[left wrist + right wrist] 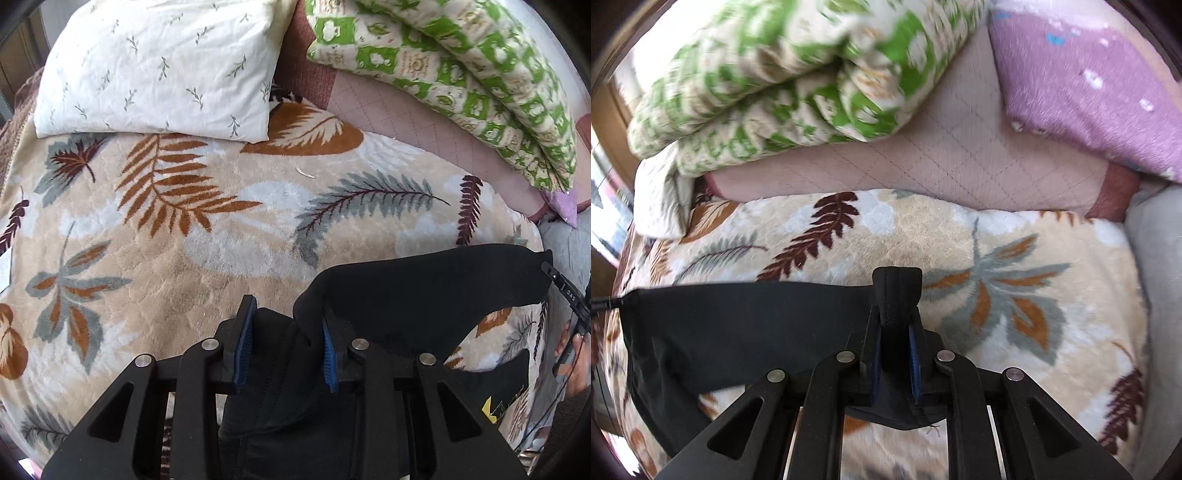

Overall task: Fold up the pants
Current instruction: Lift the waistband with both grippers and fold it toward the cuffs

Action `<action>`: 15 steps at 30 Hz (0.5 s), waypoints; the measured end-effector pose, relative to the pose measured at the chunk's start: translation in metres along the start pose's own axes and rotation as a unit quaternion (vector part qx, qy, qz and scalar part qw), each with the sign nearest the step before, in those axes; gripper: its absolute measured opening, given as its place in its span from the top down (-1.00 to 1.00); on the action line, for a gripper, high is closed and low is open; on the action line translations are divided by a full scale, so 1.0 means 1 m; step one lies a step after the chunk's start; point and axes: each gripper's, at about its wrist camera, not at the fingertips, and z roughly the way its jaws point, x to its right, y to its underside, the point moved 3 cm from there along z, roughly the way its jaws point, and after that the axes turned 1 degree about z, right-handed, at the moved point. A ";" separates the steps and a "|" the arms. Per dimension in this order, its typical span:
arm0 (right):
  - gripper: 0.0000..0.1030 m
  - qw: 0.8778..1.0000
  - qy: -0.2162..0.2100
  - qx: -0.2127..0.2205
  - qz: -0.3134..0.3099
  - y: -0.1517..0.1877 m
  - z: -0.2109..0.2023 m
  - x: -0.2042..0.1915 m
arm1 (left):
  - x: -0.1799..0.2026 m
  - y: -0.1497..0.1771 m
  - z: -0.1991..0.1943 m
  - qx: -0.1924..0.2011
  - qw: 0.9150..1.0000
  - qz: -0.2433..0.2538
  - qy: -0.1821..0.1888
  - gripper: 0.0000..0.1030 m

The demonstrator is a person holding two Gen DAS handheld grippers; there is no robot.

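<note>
The black pants (424, 288) are held lifted over a leaf-patterned blanket (192, 258) spread on a bed, one edge stretched taut between the two grippers. The left gripper (286, 343) is closed on a bunched fold of the fabric, its blue-padded fingers (244, 347) pressed against the cloth on both sides; the right gripper (895, 332) is clamped nearly shut on another pinch of the same edge, a tuft of cloth sticking up above its tips. Behind the pants, a white pillow (155, 70) with small sprigs is laid on the far part of the blanket, and a folded green-and-cream quilt (461, 74) is piled on a pink quilted sheet (399, 122) beside it. A purple fleece (1089, 92) is seen at the right wrist view's upper right, with a grey cover (1156, 277) along the blanket's right edge. Nothing is lying on the open stretch of blanket between the pants and the pillow except a small pale scrap (306, 172). Much of the pants is hidden under the gripper bodies in both views, so the legs and waistband cannot be told apart. A yellow mark (489, 410) on the dark cloth is partly cut off. At the left view's right edge a hand (576, 354) is only partly seen. The quilt is blurred in the right wrist view.
</note>
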 end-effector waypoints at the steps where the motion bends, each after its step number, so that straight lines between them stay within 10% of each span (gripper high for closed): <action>1: 0.78 1.000 0.002 0.003 -0.003 0.005 -0.008 0.000 | 0.001 0.004 -0.005 0.006 1.000 -0.001 0.000 0.43; 15: 0.78 0.996 0.007 0.043 -0.073 0.098 -0.082 -0.020 | -0.004 0.100 -0.041 0.053 0.999 -0.002 -0.007 0.43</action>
